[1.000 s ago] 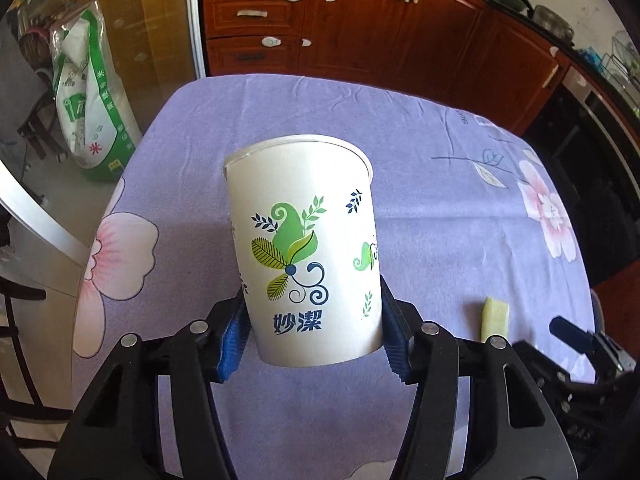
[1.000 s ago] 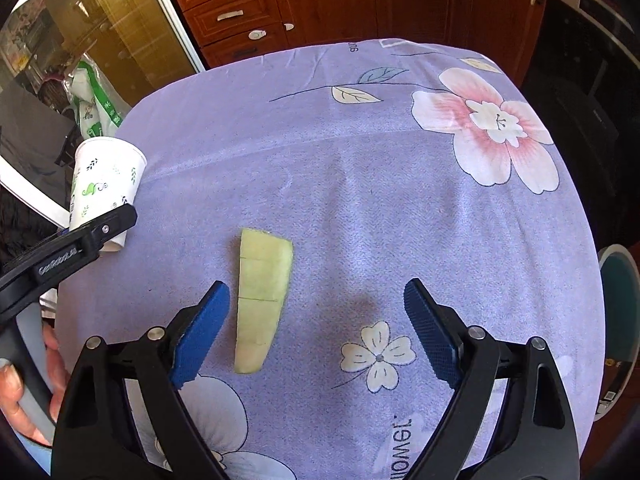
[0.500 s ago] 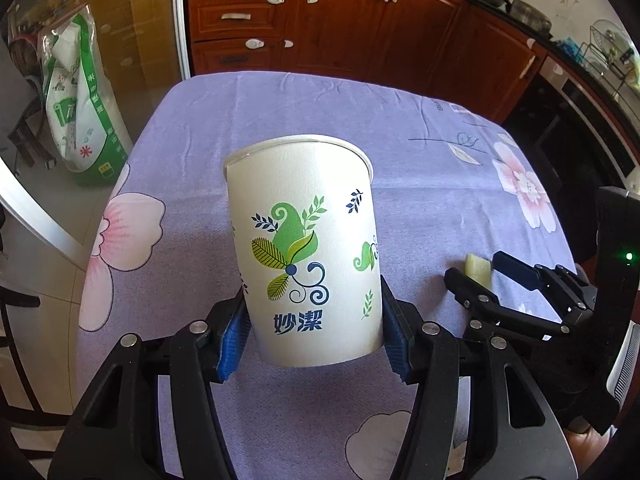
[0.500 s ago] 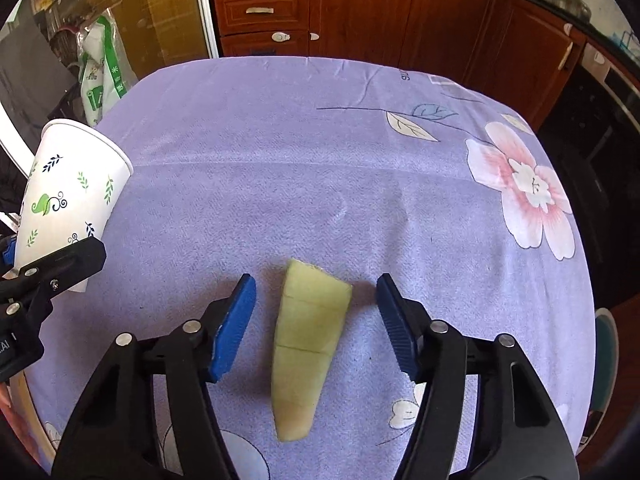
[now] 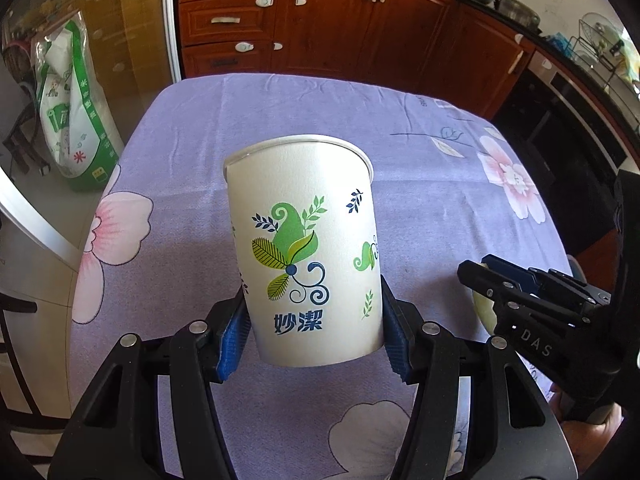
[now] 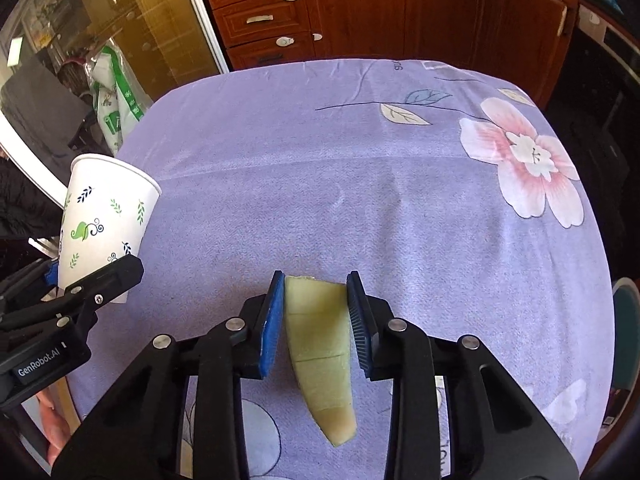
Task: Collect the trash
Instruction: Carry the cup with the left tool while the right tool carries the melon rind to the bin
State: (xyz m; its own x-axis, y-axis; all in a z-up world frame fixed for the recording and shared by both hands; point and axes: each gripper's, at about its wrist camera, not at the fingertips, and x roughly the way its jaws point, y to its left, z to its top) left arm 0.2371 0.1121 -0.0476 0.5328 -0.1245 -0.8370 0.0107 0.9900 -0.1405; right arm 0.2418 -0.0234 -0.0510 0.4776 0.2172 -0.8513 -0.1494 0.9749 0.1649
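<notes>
My left gripper (image 5: pixel 314 332) is shut on a white paper cup (image 5: pixel 304 248) with green leaf print, held upright above the purple flowered tablecloth (image 5: pixel 280 112). The cup also shows at the left of the right wrist view (image 6: pixel 104 220). My right gripper (image 6: pixel 316 312) is closed on a pale green melon rind (image 6: pixel 316 336); both blue pads touch its wide end. The rind's narrow end points back toward me. In the left wrist view the right gripper (image 5: pixel 532 300) is at the right, with a bit of the rind (image 5: pixel 482 306) showing behind it.
The tablecloth (image 6: pixel 360 184) covers a round table. Wooden cabinets (image 5: pixel 320 20) stand behind the table. A green and white bag (image 5: pixel 72 112) stands on the floor to the left behind a glass door. A dark oven front (image 5: pixel 560 120) is at the right.
My right gripper has moved forward over the rind and closed on it. The left gripper keeps hold of the cup, nearly still.
</notes>
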